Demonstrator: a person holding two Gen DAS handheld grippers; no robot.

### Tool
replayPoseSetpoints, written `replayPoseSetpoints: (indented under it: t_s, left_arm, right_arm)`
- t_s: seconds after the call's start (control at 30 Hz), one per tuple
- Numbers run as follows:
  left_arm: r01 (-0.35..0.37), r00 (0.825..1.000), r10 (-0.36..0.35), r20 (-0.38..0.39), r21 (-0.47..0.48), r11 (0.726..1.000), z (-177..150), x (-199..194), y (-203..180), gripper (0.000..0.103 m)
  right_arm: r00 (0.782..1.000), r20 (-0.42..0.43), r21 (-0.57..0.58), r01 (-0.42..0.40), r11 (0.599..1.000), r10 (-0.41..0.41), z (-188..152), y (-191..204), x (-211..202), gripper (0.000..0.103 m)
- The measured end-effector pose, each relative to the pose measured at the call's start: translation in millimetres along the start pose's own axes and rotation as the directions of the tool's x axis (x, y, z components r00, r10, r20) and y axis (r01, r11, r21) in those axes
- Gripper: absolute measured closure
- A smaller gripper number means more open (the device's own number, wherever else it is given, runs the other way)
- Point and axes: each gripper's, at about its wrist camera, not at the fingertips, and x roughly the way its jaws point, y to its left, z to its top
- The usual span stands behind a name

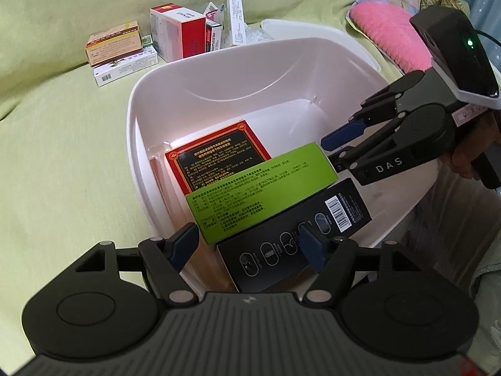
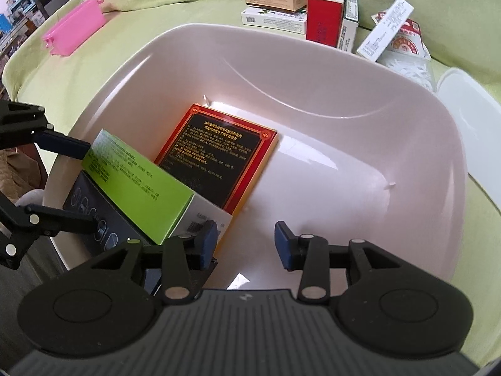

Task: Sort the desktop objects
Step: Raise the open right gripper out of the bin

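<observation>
A pale plastic tub [image 1: 131, 119] [image 2: 125, 59] sits on a green sheet. A red-and-black box [image 1: 216, 159] [image 2: 219, 163] lies flat on its floor. A green box [image 1: 260, 188] [image 2: 134, 185] leans on a black box [image 1: 297, 235] [image 2: 90, 216] against the tub's near wall. My left gripper [image 1: 249, 246] [image 2: 72, 185] is open, its fingers spread over the ends of these two boxes, gripping neither. My right gripper [image 2: 245, 242] [image 1: 336, 150] is open too, at the green box's white end, with only the tub floor between its pads.
Several medicine boxes [image 1: 175, 31] [image 2: 313, 9] are piled on the sheet beyond the tub. A white lid [image 1: 297, 28] [image 2: 463, 94] lies beside the tub. A pink case [image 2: 75, 29] rests on the sheet, and a pink towel [image 1: 388, 34] lies behind the right gripper.
</observation>
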Motion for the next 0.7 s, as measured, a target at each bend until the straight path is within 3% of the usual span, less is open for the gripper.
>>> replayPoseSetpoints:
  t_s: [0.27,0.43,0.7]
  left_arm:
    - [-0.047,0.998,0.048,0.039,-0.026,0.999,-3,-17,-3,0.031]
    - [-0.082,0.991,0.088,0.102,-0.061,0.995,0,-39,-10,0.031]
    - [-0.150,0.978,0.157,0.135,-0.059,0.987,19,-53,-28,0.022]
  right_arm:
    - [0.997,0.074,-0.028,0.033,0.999,-0.030,0,-9,-28,0.052]
    - [0.987,0.154,-0.037,0.043,0.998,-0.037,1,-15,-53,0.037]
    - [0.975,0.216,-0.069,0.075,0.995,-0.058,5,-18,-75,0.011]
